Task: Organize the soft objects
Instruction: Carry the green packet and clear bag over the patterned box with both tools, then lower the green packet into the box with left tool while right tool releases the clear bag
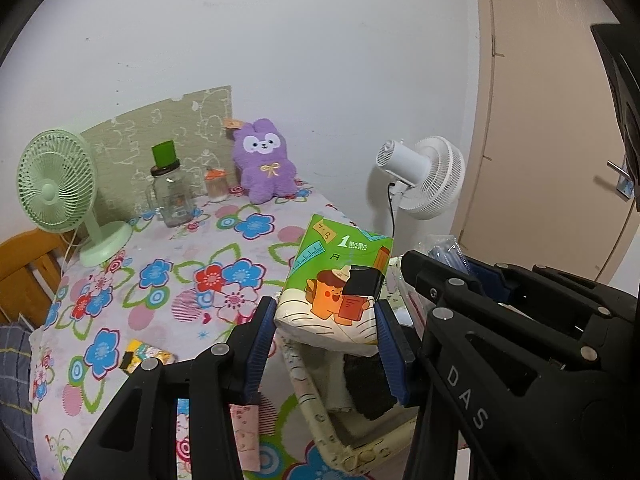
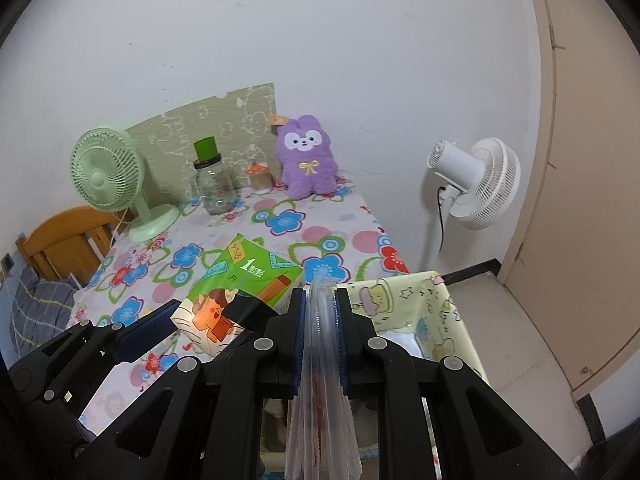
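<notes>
My left gripper (image 1: 326, 332) is shut on a green tissue pack (image 1: 336, 280) with a cartoon print, its blue pads pressing both sides. The pack hangs over a pale yellow fabric basket (image 1: 320, 420) at the table's edge. My right gripper (image 2: 320, 308) is shut on a clear plastic bag (image 2: 320, 380) that hangs down between its pads, above the basket (image 2: 404, 300). The right wrist view shows the tissue pack (image 2: 244, 284) in the left gripper (image 2: 204, 320) just to the left. A purple plush toy (image 1: 264, 164) (image 2: 306, 160) sits at the table's far edge against the wall.
On the flowered tablecloth (image 1: 180, 272) stand a green desk fan (image 1: 60, 192), a glass jar with a green lid (image 1: 170, 188) and a small orange-capped jar (image 1: 216, 184). A small yellow packet (image 1: 146, 354) lies near the front. A white floor fan (image 2: 476, 184) stands beside a door.
</notes>
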Tool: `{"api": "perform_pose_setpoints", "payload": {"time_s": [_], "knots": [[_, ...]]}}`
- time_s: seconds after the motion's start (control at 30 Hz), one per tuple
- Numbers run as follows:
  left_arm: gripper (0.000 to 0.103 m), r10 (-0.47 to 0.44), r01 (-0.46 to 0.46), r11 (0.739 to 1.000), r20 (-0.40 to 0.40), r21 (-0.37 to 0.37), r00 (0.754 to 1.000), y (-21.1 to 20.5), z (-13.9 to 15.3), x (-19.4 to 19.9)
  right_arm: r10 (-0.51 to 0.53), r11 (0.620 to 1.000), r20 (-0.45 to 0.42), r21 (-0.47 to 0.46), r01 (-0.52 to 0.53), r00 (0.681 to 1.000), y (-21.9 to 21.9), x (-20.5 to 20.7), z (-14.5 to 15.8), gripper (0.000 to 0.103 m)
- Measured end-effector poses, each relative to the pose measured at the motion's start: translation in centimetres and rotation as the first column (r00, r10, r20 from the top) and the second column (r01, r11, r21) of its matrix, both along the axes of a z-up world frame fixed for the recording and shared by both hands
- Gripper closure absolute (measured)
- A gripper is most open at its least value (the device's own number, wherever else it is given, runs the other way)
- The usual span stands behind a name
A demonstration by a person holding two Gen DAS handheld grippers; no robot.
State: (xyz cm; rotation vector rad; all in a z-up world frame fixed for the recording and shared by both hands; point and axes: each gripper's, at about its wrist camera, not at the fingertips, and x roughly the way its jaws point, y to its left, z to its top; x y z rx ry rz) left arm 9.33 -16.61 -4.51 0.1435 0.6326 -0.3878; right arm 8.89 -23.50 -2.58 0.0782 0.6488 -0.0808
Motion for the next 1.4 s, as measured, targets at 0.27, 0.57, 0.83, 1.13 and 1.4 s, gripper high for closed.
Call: {"api": "perform_pose_setpoints", "payload": {"time_s": [0.27,0.57,0.83,1.13,1.4], "knots": [[0.052,-0.023,0.023,1.000,-0.024,0.003,0.999,-1.6,-0.9,0.6,-0.030,1.000,-0.022,0.000,0.030,0.999,-1.6,0.3,-0.9,0.086],[0.049,-0.043,0.045,0.998,-0.065,0.035,0.997,-3.2,-2.7,1.2,-0.070,0.997,-0.043,0.020,0.071,0.997,-3.6,0.6,-1.9,0.087],[0.033,-0.051,0.056,0.997,-0.086,0.060,0.995,-4.3,-3.6,1.5,-0.089,0.995,-0.062,0.030,0.091,0.994,-4.9,1.0,-2.9,0.087],[0.017,-0.048,0.056,0.993,-0.077,0.103,0.996,-4.7,-3.7,1.6,-0.091,0.995,-0.074,0.044,0.094,0.993,-5.4,1.3,-3.5,0.087],[0.015,-0.024,0.032,0.993,-0.071,0.117,0.997,-4.1,-3.6,2.5,-0.072,0.996,-0.082,0.051,0.076,0.994,-4.7,2.3,-3.8,0.087]]}}
